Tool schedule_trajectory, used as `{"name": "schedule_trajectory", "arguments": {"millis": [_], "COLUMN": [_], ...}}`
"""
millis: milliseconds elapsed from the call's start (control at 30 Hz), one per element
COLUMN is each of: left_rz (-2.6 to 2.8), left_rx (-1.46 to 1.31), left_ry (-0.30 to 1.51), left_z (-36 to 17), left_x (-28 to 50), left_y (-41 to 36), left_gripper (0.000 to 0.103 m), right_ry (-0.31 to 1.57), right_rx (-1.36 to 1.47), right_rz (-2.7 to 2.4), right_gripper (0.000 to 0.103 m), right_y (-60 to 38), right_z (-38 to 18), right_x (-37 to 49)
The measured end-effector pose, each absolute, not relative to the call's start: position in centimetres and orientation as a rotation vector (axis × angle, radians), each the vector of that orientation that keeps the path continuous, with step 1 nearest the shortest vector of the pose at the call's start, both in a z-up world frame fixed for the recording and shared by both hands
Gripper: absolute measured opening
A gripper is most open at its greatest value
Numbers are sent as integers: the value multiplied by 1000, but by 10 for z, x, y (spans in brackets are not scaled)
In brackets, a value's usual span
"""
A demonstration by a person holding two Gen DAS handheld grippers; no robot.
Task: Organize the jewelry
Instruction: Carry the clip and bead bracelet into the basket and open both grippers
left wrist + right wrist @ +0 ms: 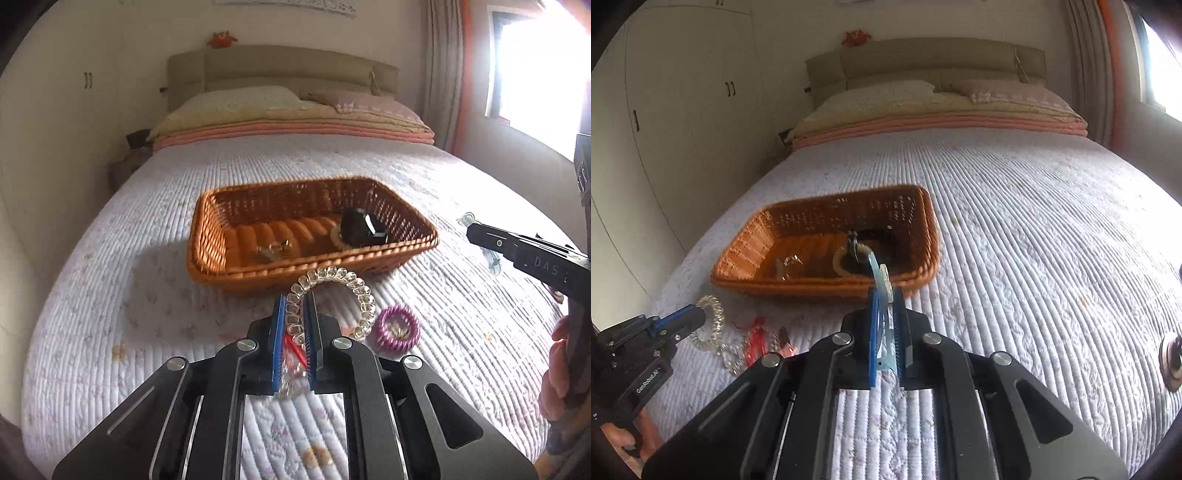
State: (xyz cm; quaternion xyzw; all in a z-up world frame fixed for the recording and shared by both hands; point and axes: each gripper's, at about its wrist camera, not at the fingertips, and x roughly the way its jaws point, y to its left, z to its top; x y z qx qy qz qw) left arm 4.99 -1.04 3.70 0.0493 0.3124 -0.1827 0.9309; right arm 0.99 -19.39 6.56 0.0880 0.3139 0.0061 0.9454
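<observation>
At the bottom centre of the left wrist view the left gripper (pixel 295 317) has its jaws closed on a clear, glassy spiral hair tie (pixel 334 291), while the right gripper (pixel 886 306), stamped "DAS", clamps a pale blue clip (pixel 881 277) before the brown wicker basket (pixel 236 269) at mid-frame on the bed (pixel 110 258).

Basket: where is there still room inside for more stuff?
The wicker basket is bare along its left and far side, behind the small gold piece. Its right corner is crowded by the black clip lying on a cream ring.
</observation>
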Motion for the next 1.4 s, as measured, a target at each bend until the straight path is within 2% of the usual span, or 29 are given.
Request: {"name": "schedule_trajectory", "arguments": {"millis": [167, 300, 533, 800, 1133, 1233, 1400], "left_rz": [-391, -376, -311, -296, -305, -312, -322], "left_rx": [93, 85, 19, 29, 10, 4, -9], "left_ry": [589, 585, 629, 700, 738, 721, 691], "left_z": [66, 68, 44, 15, 3, 8, 27], "left_x": [87, 123, 182, 198, 200, 195, 175], "left_y": [-28, -36, -24, -26, -21, -19, -15], "left_gripper": [8, 8, 8, 8, 10, 19, 21], "right_ry": [594, 638, 789, 934, 960, 946, 879], "right_rx": [156, 164, 220, 203, 205, 211, 243], "right_rz": [101, 162, 149, 122, 122, 127, 122], "right_gripper": [6, 6, 6, 6, 7, 12, 13], "right_y": [-178, -168, -159, -140, -137, -141, -156], "right_z": [103, 107, 68, 25, 15, 19, 39], "right_x": [47, 92, 170, 221, 224, 217, 189]}}
